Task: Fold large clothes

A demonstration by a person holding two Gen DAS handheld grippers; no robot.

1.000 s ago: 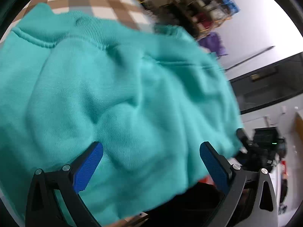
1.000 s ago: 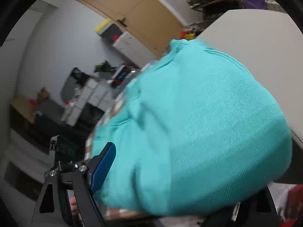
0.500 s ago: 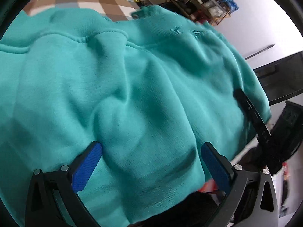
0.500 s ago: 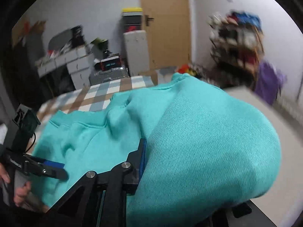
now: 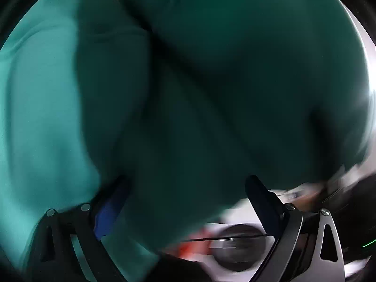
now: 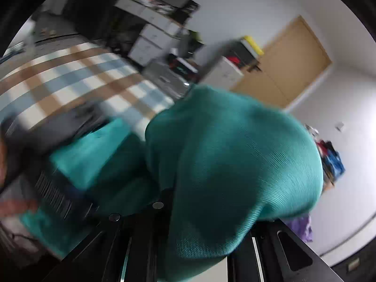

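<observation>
Right claw (image 6: 174, 211) clamped on ribbed edge of teal knit sweater (image 6: 235, 159), bunched directly ahead above checked bench (image 6: 70, 80). Left claw (image 5: 185, 202) closing, wide apart, teal cloth between, not pinched.

A lived-in, cluttered room, part home and part storage, is showing in the right wrist view; a checked tablecloth (image 6: 77, 80) is covering the table; a wooden door (image 6: 289, 65) is standing in white walls; grey drawer units (image 6: 150, 37) are carrying piled clutter; a laden shelf (image 6: 331, 157) is lining the wall.
</observation>
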